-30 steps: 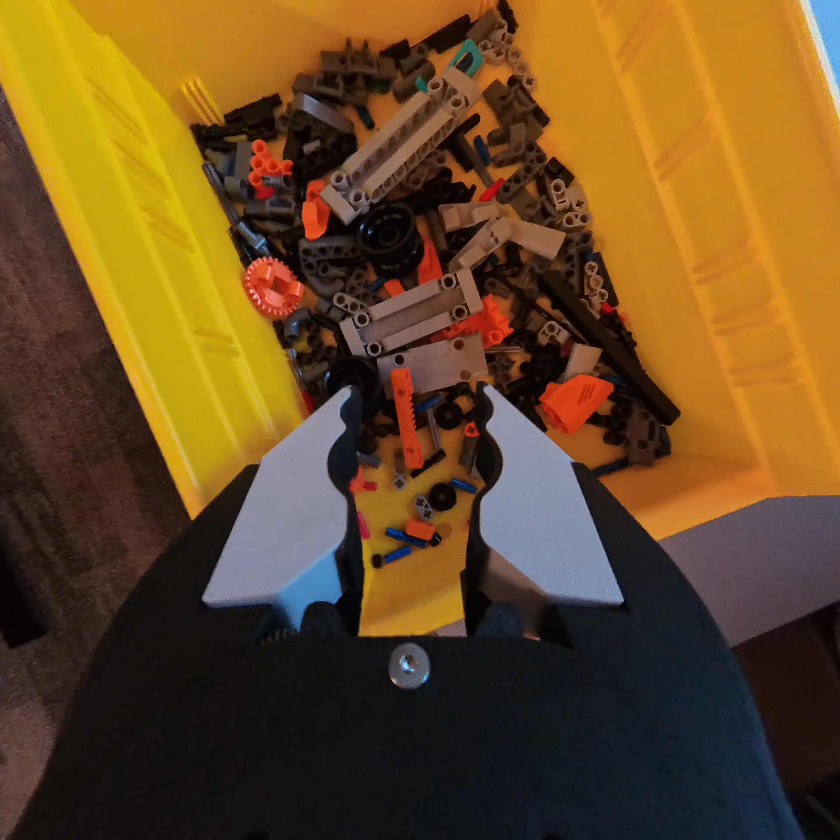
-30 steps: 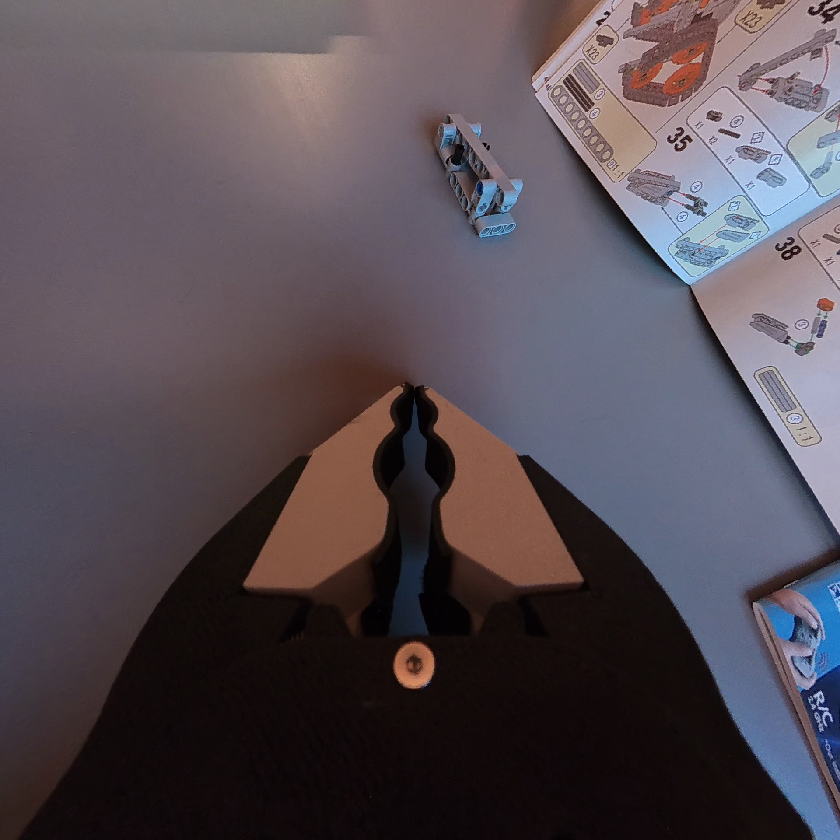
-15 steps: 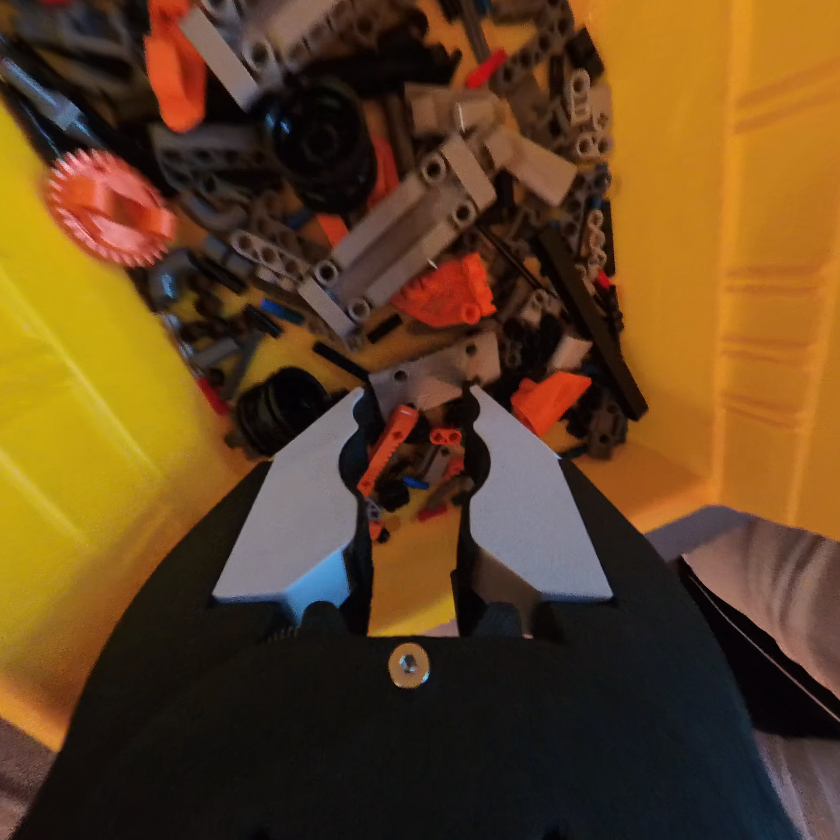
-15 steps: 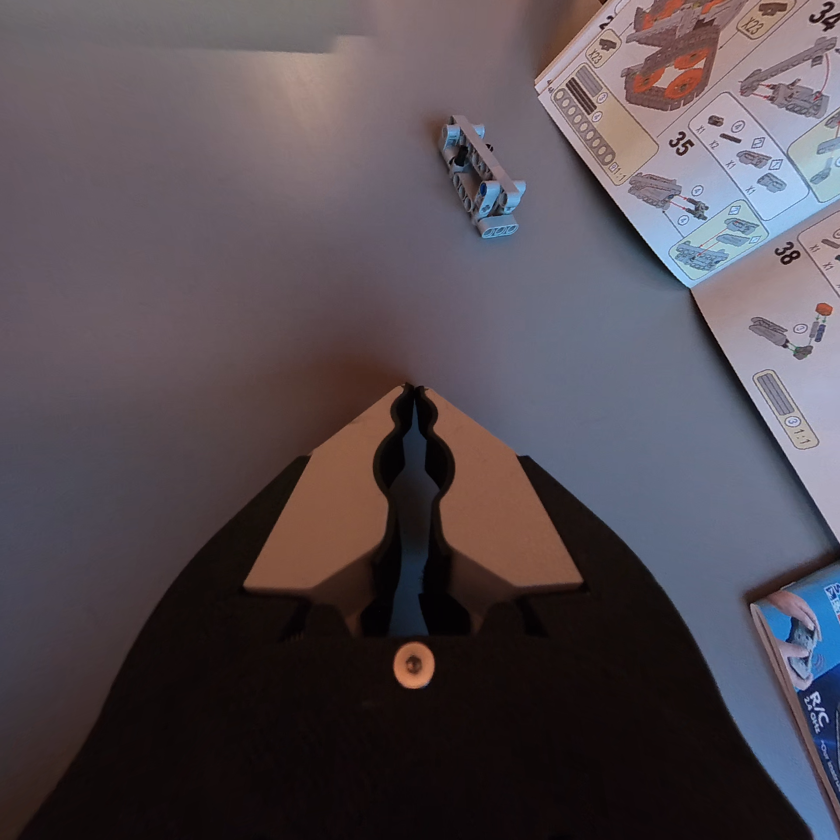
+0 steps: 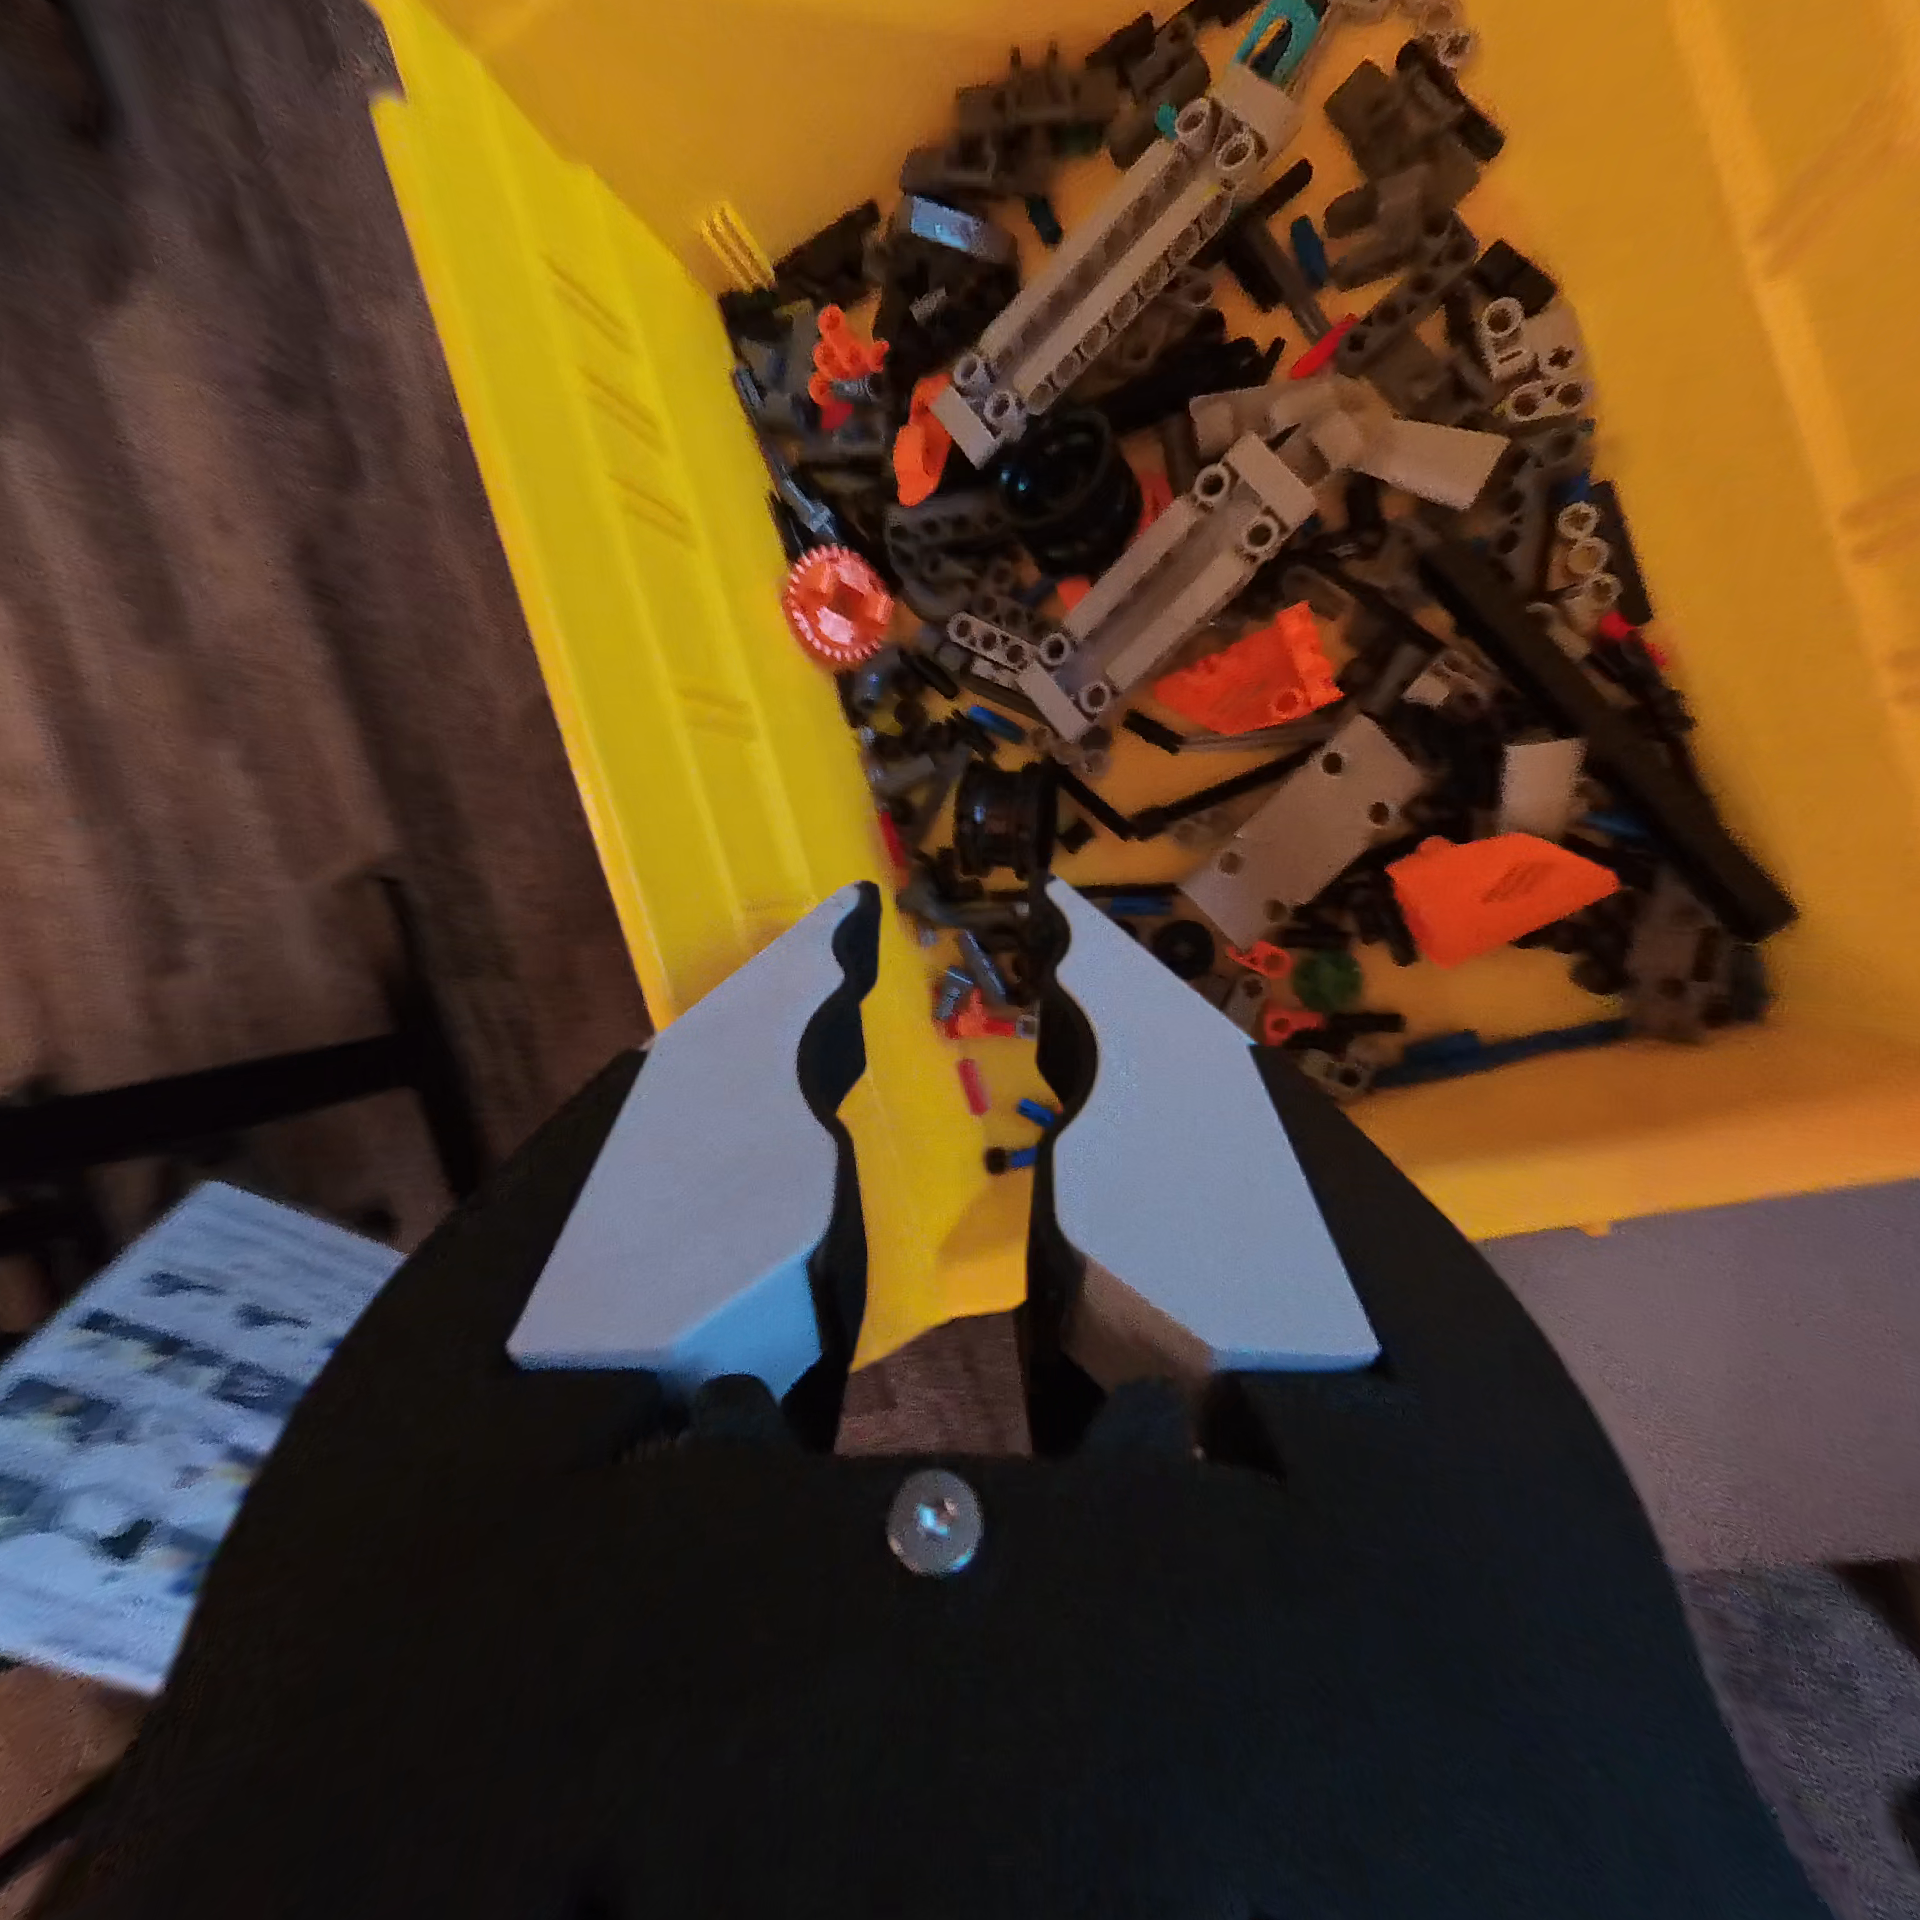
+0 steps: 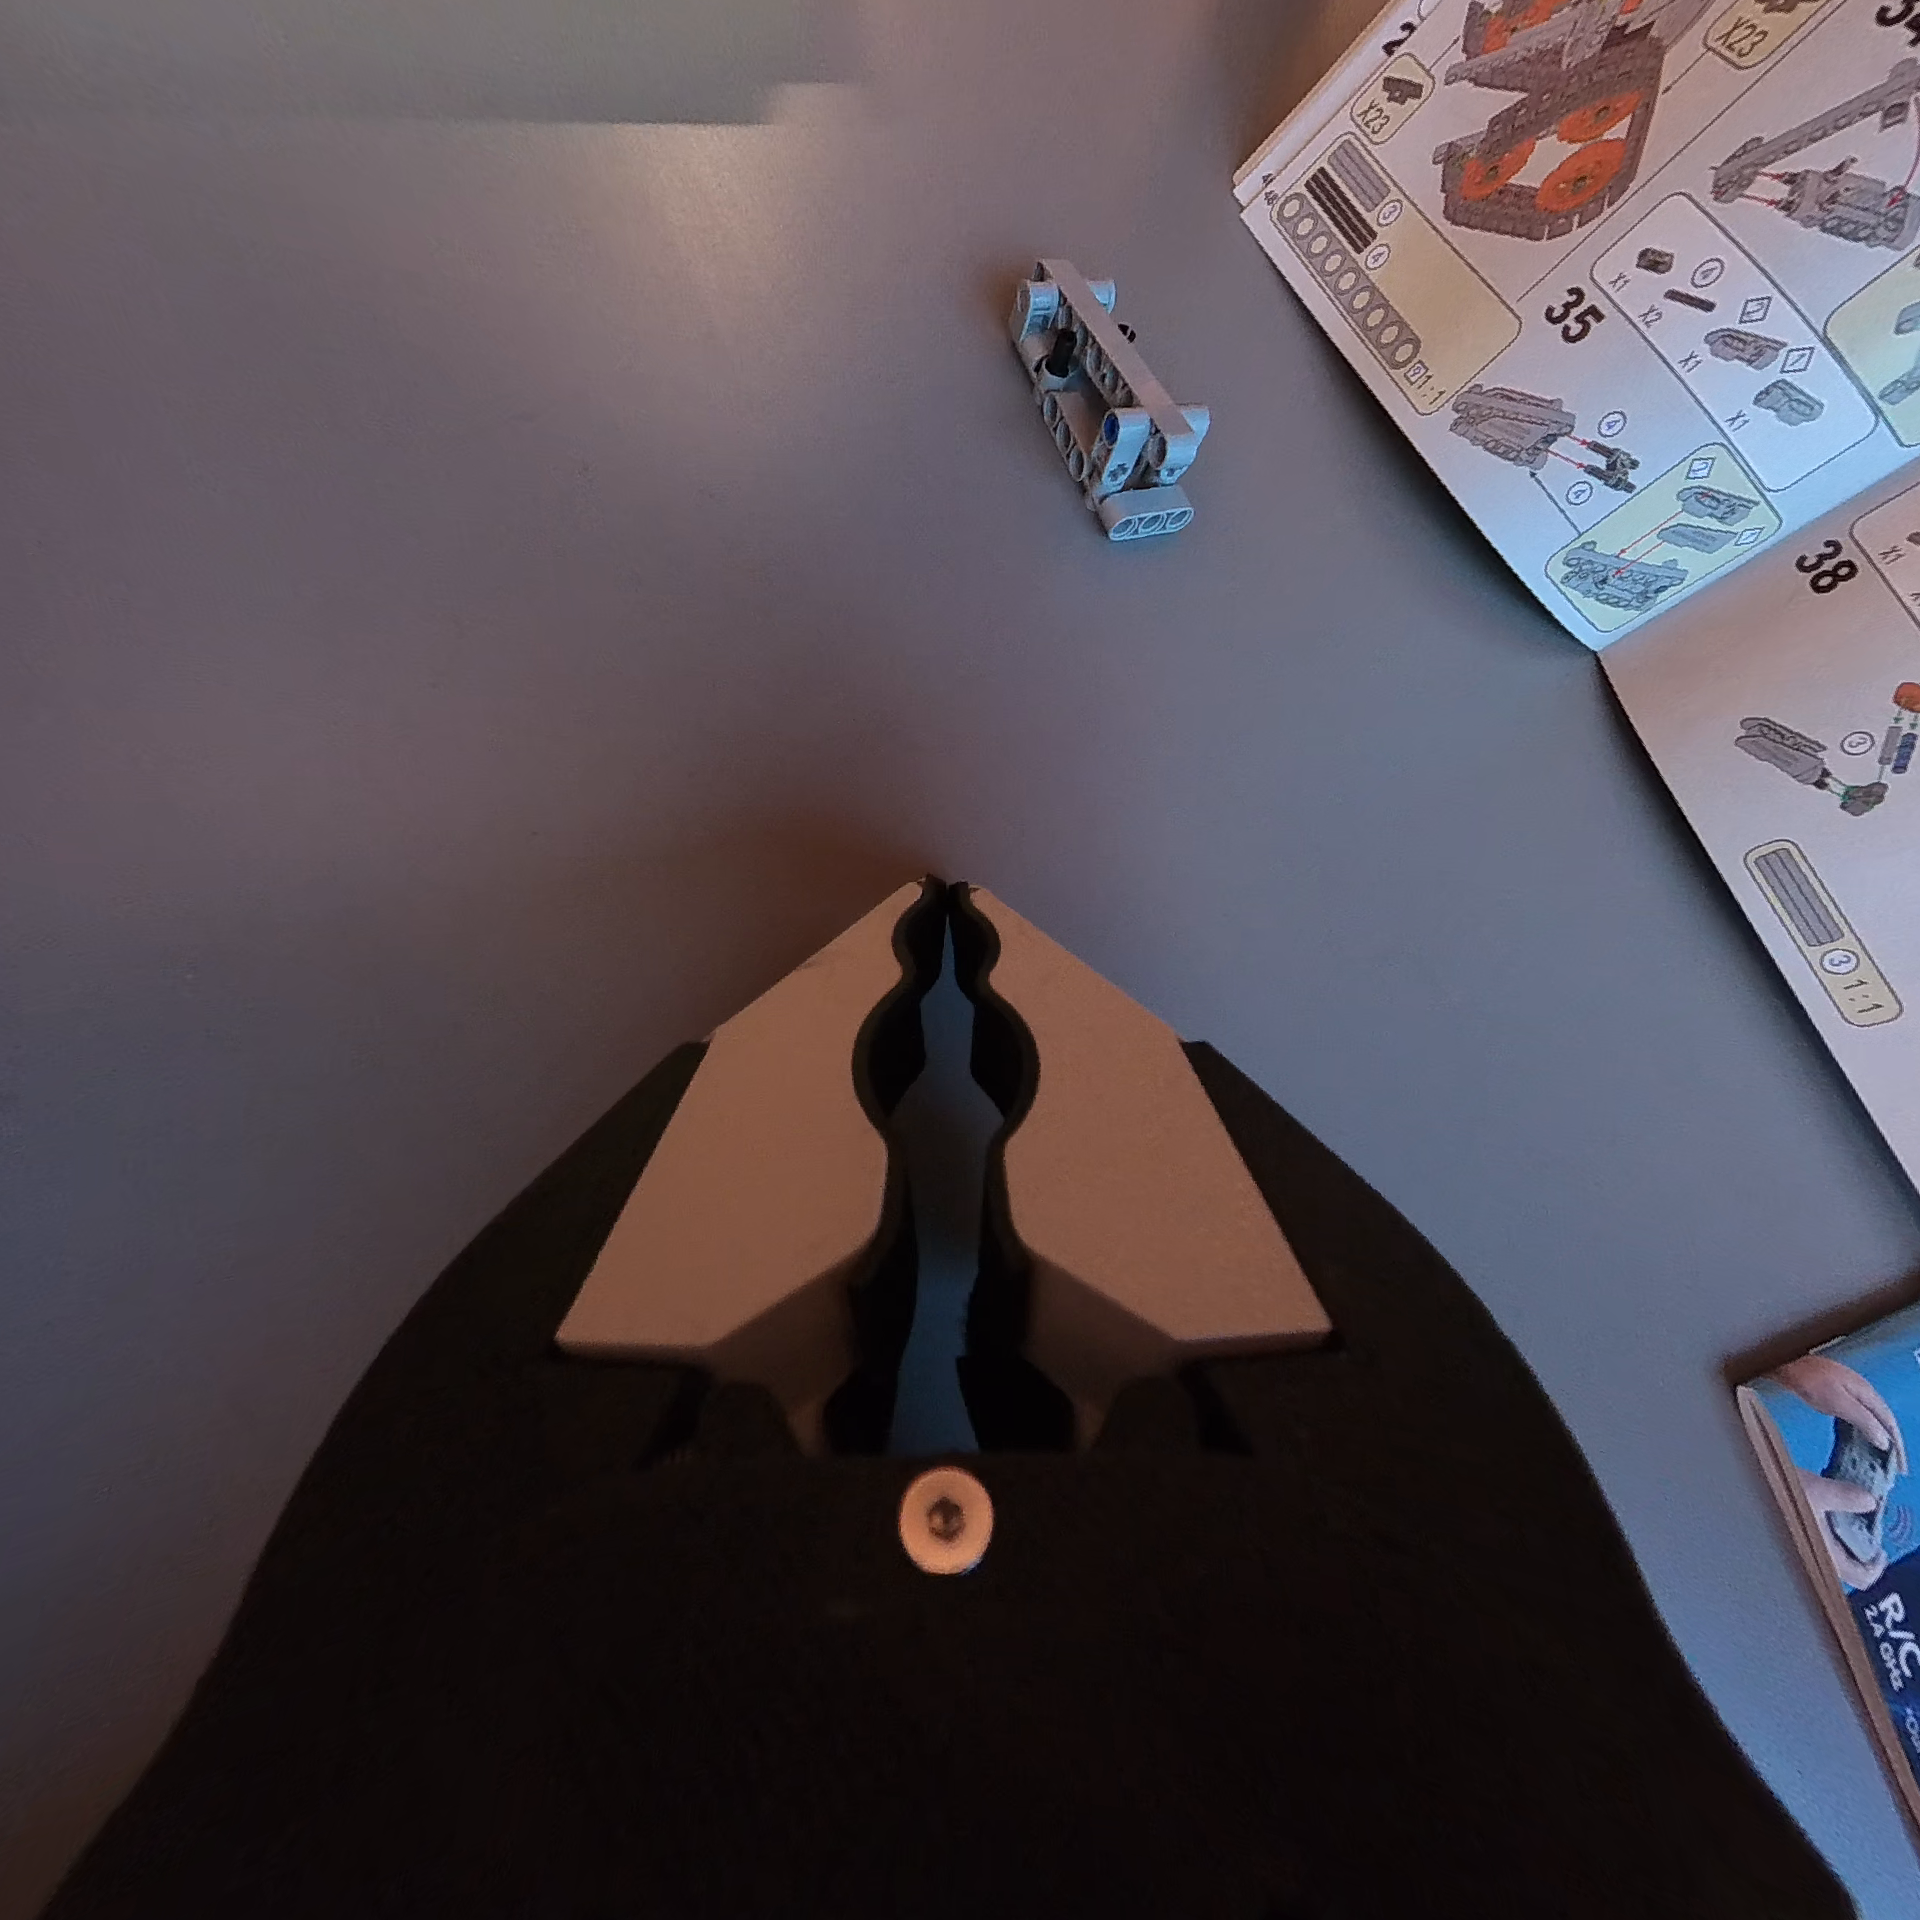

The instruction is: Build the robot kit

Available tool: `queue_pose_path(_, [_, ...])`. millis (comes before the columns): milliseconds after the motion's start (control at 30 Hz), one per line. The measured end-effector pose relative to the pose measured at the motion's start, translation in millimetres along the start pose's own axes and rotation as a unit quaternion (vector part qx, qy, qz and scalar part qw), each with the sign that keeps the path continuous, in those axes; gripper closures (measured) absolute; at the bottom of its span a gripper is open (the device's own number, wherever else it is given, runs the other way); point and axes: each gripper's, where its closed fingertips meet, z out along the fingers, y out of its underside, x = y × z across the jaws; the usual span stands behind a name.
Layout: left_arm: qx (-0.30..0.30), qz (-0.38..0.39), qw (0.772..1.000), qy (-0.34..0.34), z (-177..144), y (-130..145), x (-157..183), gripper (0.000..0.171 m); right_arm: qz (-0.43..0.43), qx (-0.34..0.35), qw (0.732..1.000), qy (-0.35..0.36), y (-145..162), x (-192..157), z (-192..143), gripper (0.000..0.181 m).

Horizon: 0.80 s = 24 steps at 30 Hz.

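In the left wrist view, my left gripper (image 5: 961, 899) hovers over the near left corner of a yellow bin (image 5: 644, 540). Its jaws stand a narrow gap apart, and nothing spans them. The bin holds a pile of grey, black and orange building parts (image 5: 1247, 582). A black wheel (image 5: 997, 821) and small loose pins lie just beyond the fingertips. In the right wrist view, my right gripper (image 6: 945, 888) is shut and empty above a grey table (image 6: 416, 520). A small grey beam assembly (image 6: 1107, 400) lies ahead of it, a little to the right.
An open instruction booklet (image 6: 1662, 364) lies at the table's right, with a blue printed booklet (image 6: 1860, 1538) below it. An orange gear (image 5: 836, 606) rests against the bin's left wall. A blurred printed sheet (image 5: 135, 1434) and brown carpet (image 5: 208, 520) lie left of the bin. There is about 55 centimeters between the tips of the two grippers.
My left gripper dipped toward the parts, then pulled back up and to the left, over the bin's corner. Its jaws have narrowed. The right gripper has barely moved.
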Motion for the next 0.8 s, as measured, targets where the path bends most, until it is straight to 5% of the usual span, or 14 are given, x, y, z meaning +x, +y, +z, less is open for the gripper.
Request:
queue_pose_path(133, [-0.038,0.052,0.997,-0.036,12,-4,-9,0.150,0.000,0.000,1.000,-0.001,0,-1,0,0.180])
queue_pose_path(233, [-0.095,0.063,0.993,-0.010,27,3,-6,0.143,0.004,0.000,1.000,-0.005,0,-1,0,0.180])
queue_pose_path(500, [-0.129,0.032,0.988,0.079,49,-4,10,0.135,0.010,0.000,1.000,-0.008,0,-1,0,0.180])
queue_pose_path(800, [-0.191,0.045,0.976,0.096,58,14,15,0.153,0.011,-0.001,1.000,-0.010,0,-1,0,0.180])
